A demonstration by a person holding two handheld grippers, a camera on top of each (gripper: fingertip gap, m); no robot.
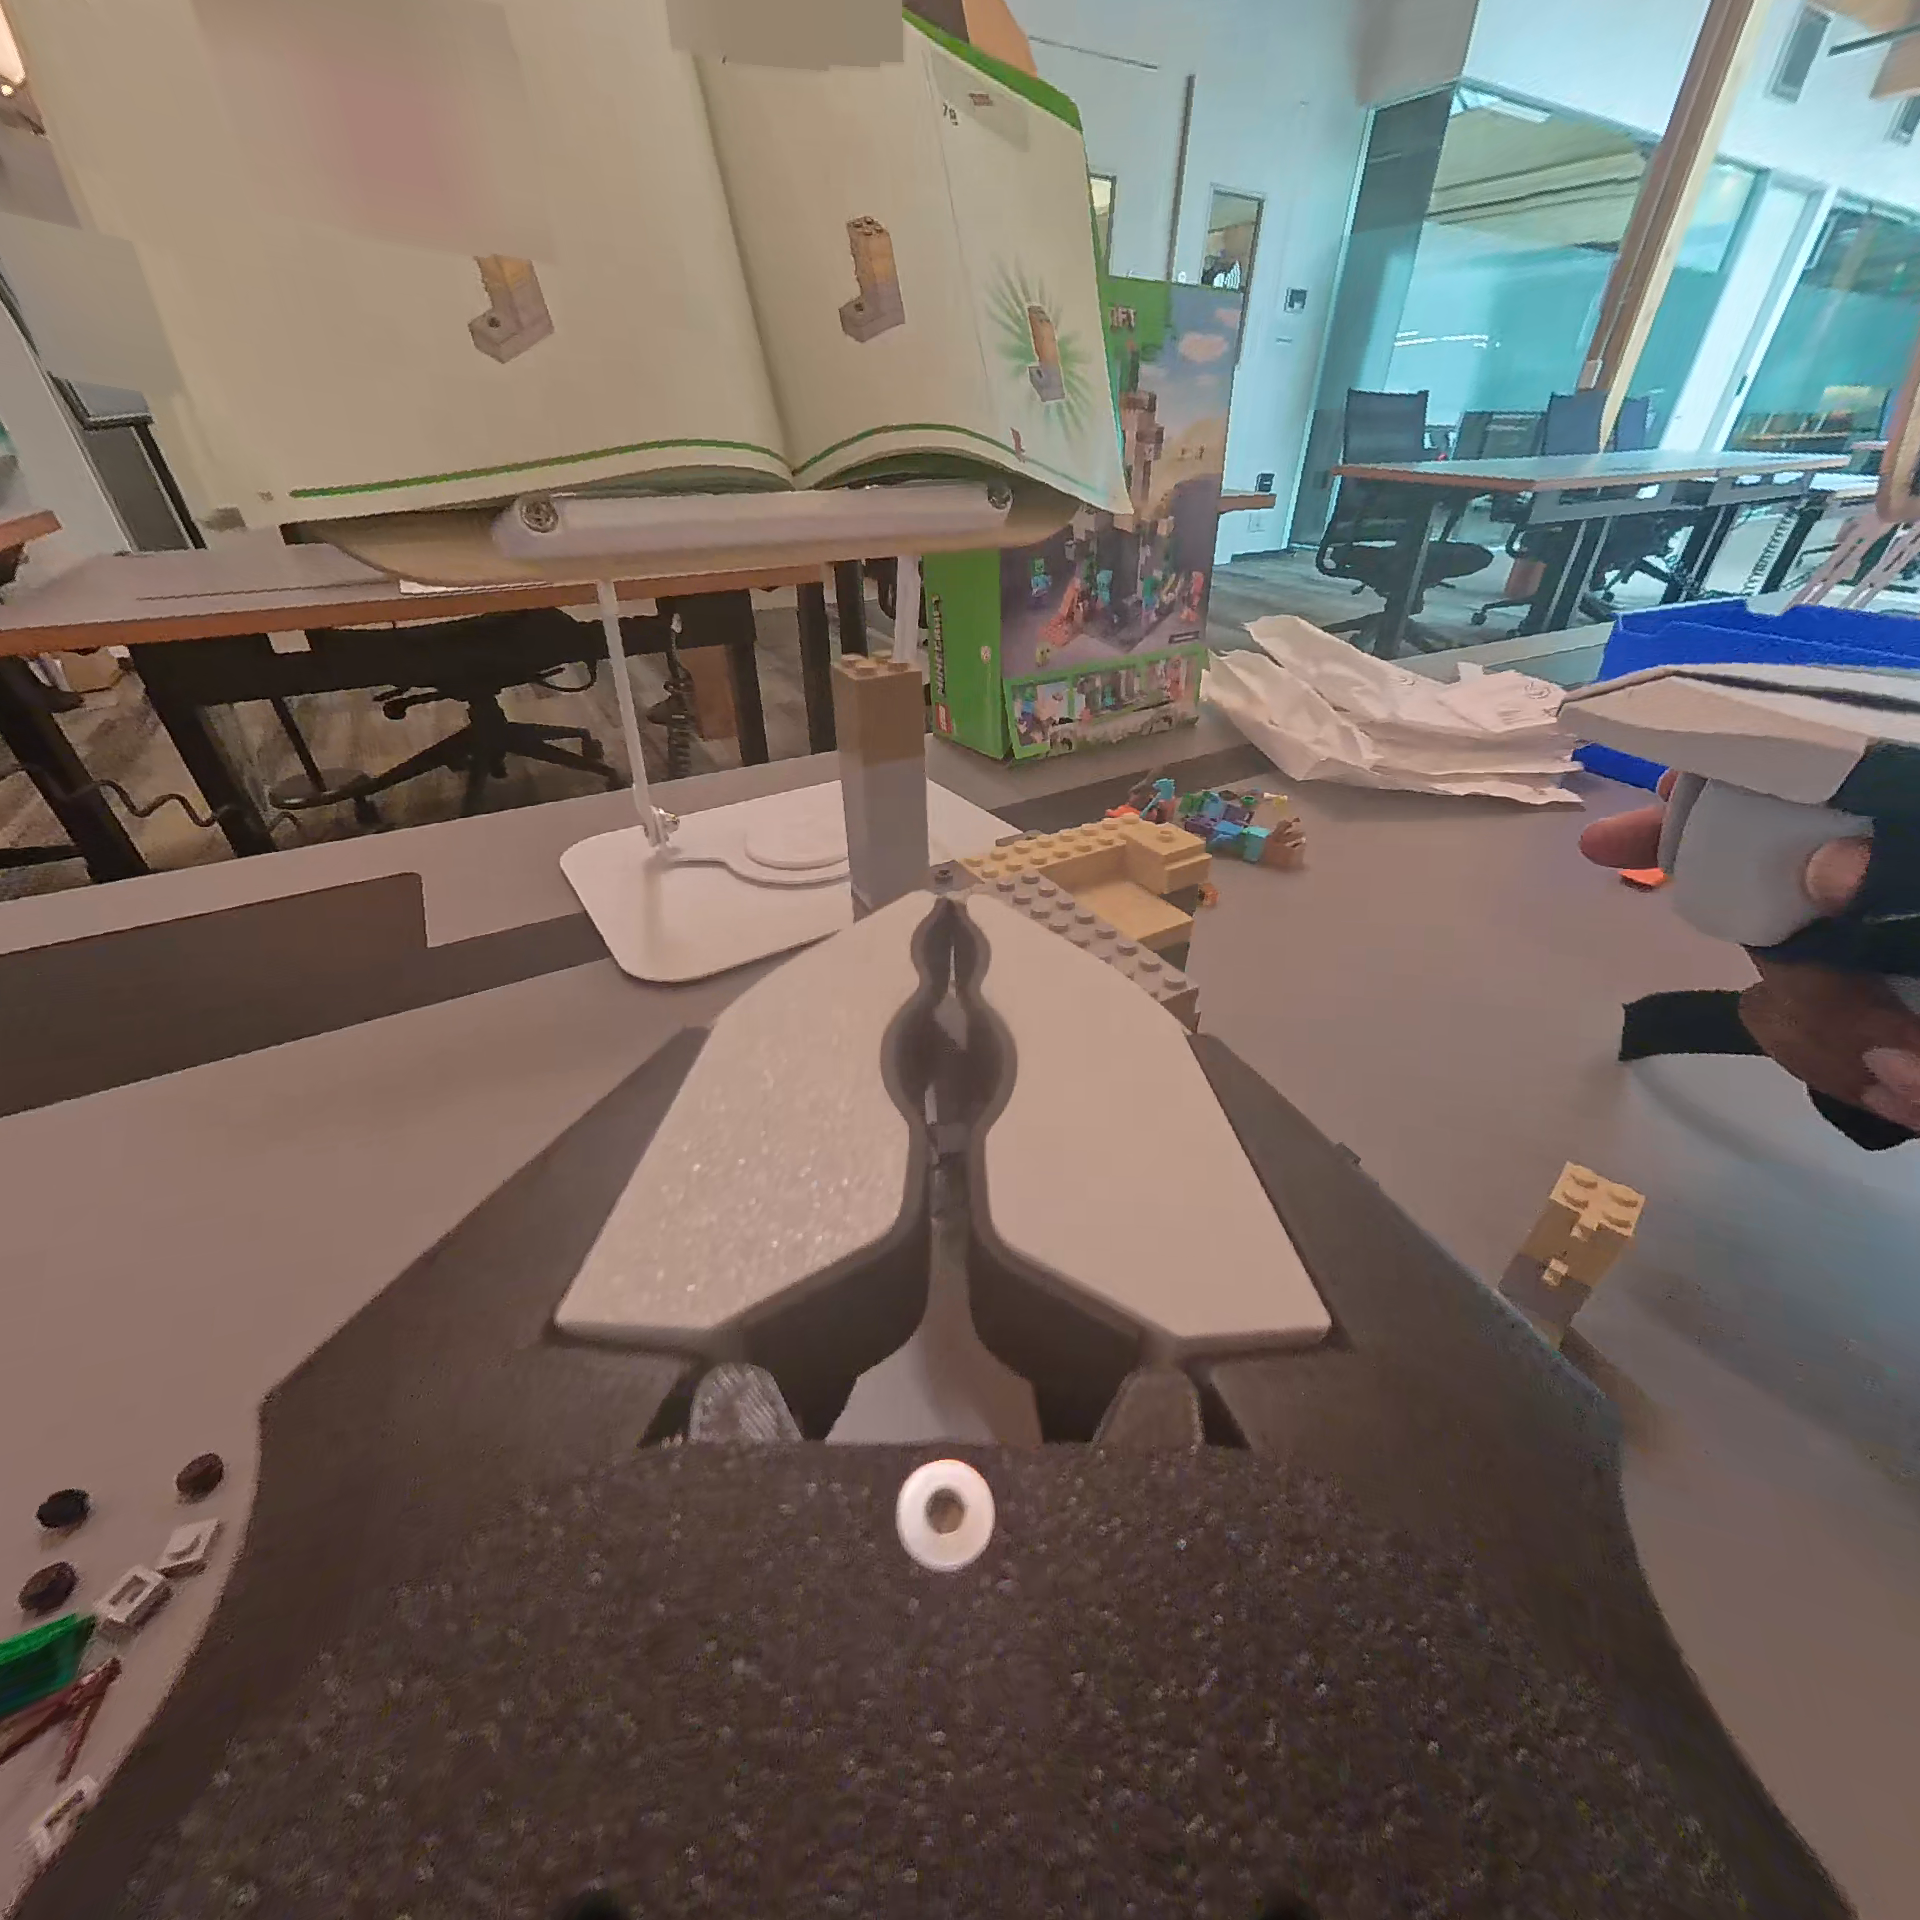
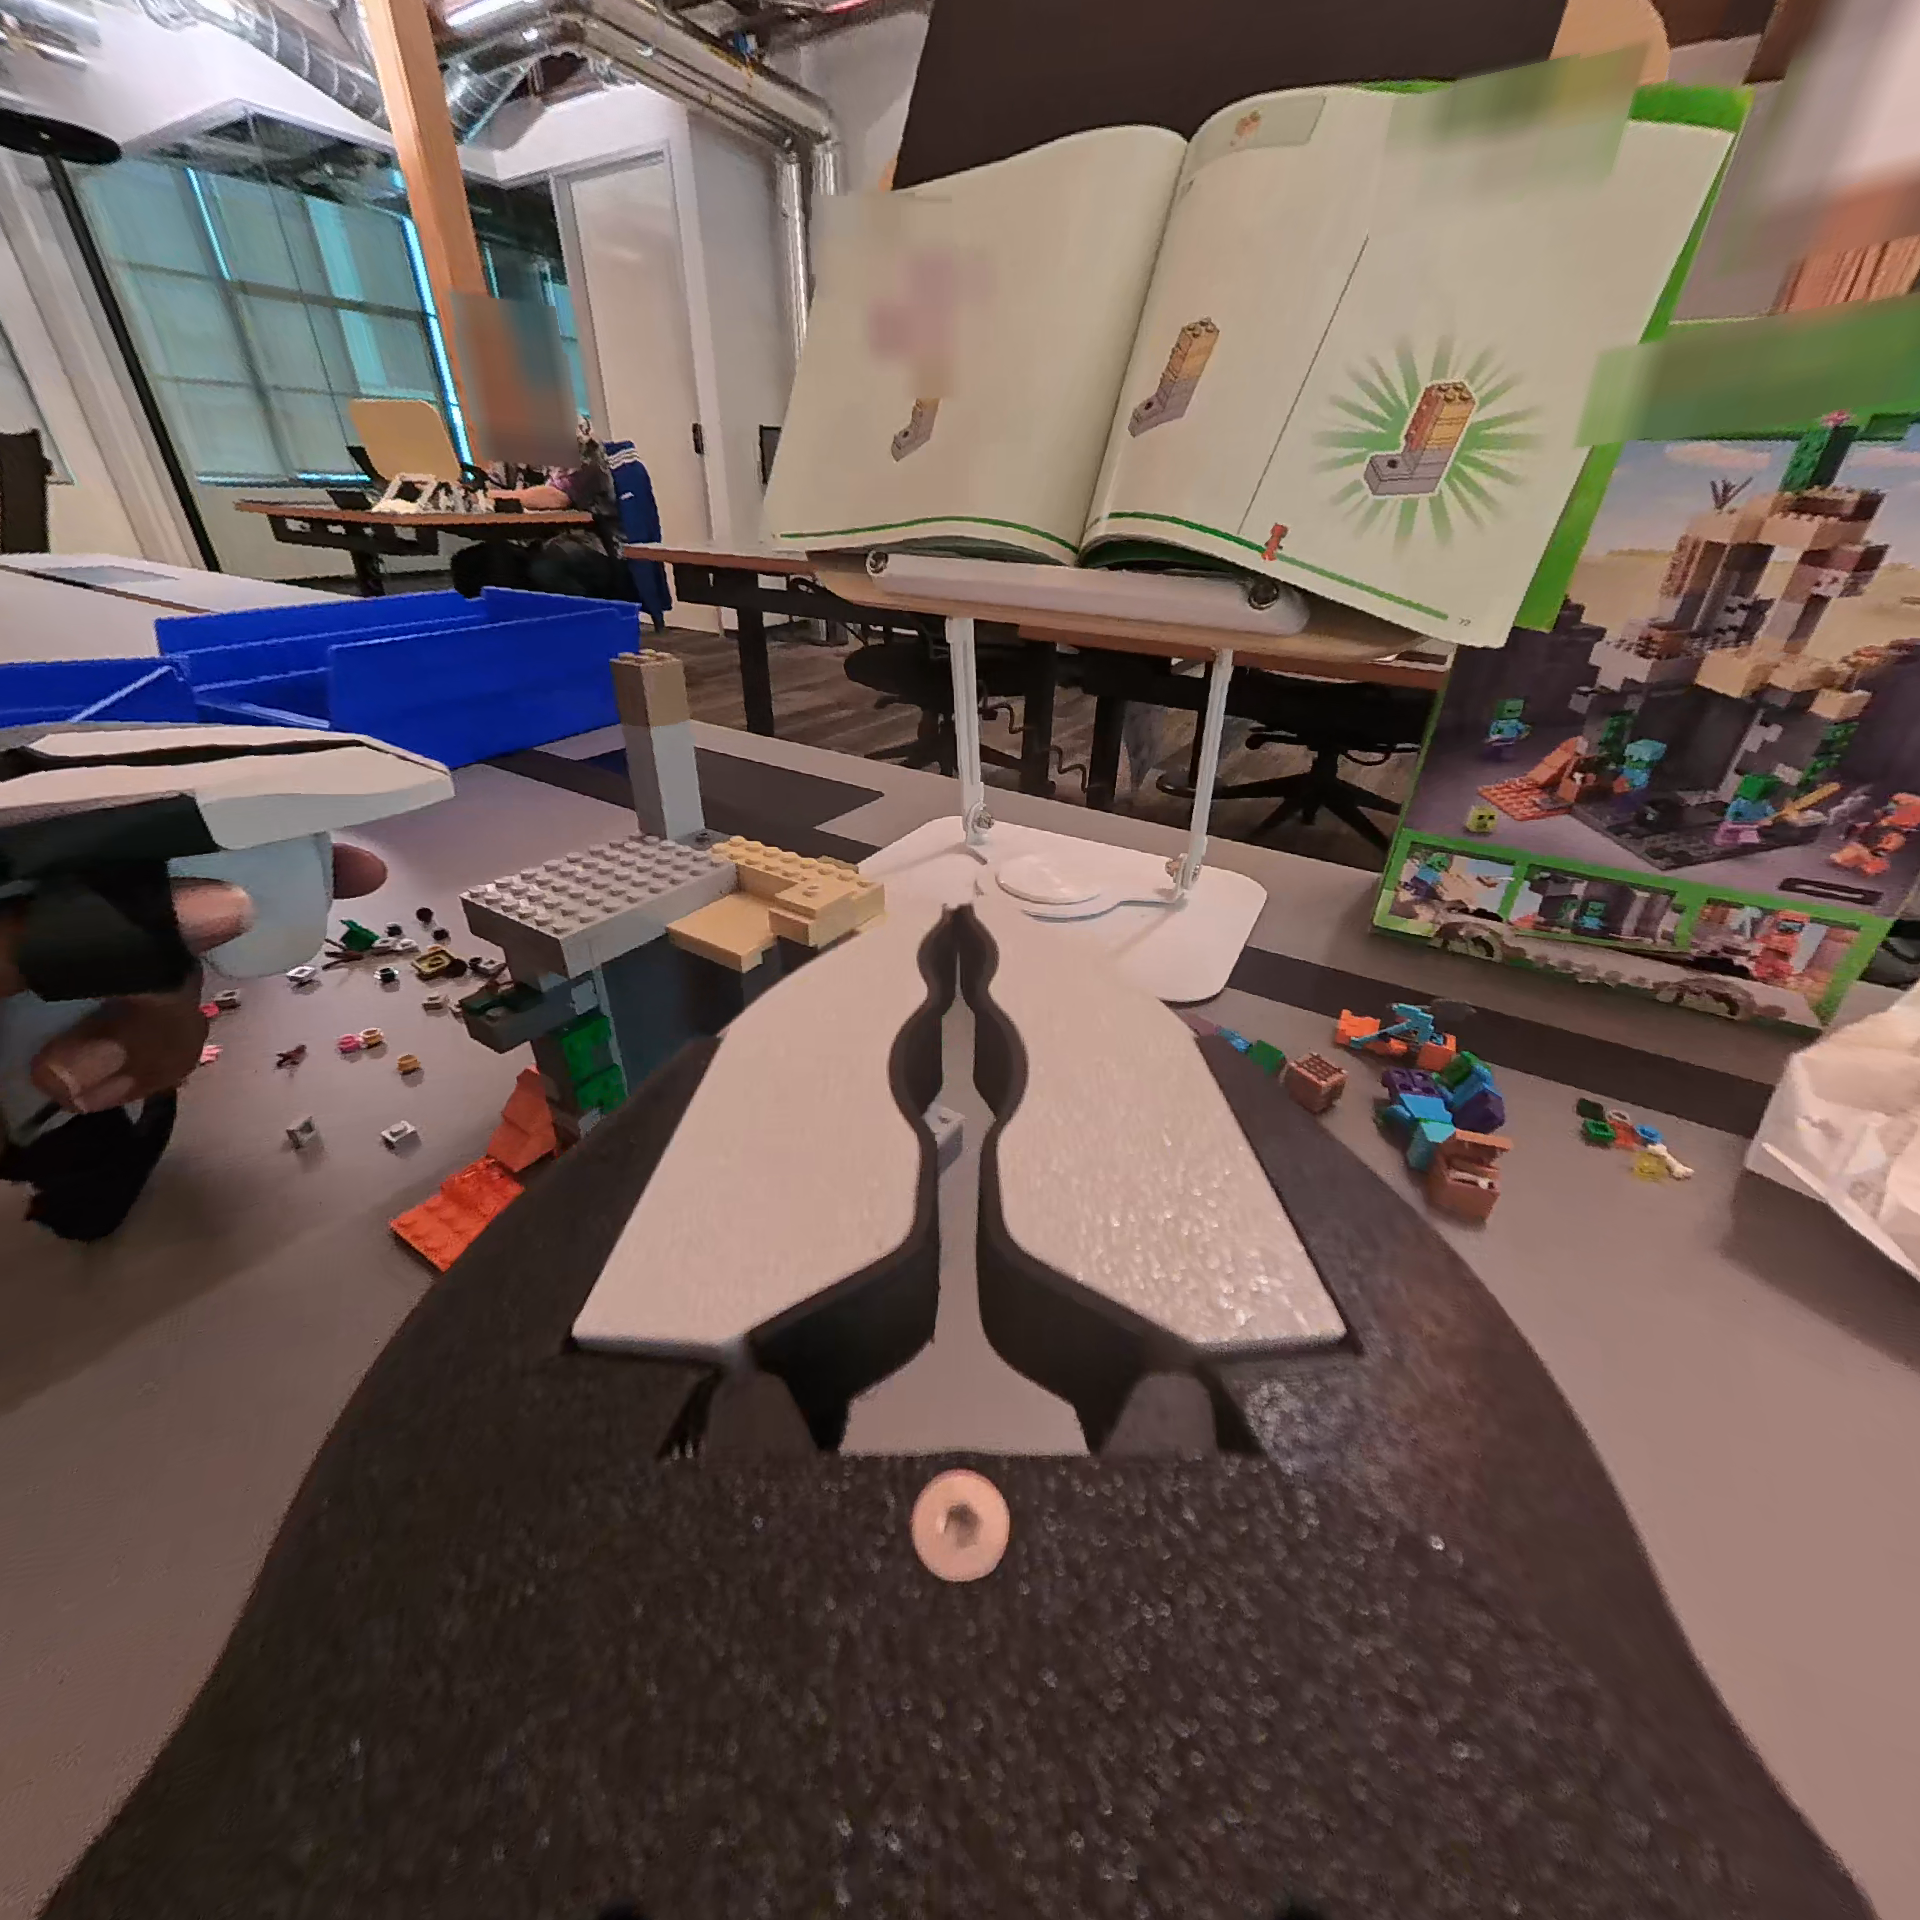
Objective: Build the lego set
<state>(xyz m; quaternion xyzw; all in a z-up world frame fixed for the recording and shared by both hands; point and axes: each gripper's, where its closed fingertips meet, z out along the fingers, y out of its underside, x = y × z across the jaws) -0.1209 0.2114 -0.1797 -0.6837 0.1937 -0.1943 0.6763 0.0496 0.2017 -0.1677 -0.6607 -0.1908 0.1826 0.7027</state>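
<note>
At centre frame we see the brick model [image 2: 665, 914], a grey studded deck joined to tan plates, with a tall grey-and-tan column [image 1: 881, 769] rising from its far corner; its lower storeys are largely hidden behind the gripper bodies in both views. The left gripper [image 1: 945, 906] is clenched, fingertips meeting on nothing, just short of the column's foot; whether the tips touch the deck we cannot tell. The right gripper [image 2: 958, 914] is likewise closed and bare, poised before the white stand base [image 2: 1164, 914], to the right of the tan plates. A small grey piece shows through the slot between its fingers, on the table below. In the left view a small tan-and-grey brick stack [image 1: 1574, 1252] stands apart at lower right. Above, an open instruction booklet [image 2: 1143, 374] rests on the stand, partly blurred. The printed set box [image 2: 1662, 748] is cut off at right; blue bins [image 2: 416, 665] sit at left. Loose small pieces [image 2: 1444, 1091] scatter over the grey table [image 2: 1558, 1455], too small to identify.
</note>
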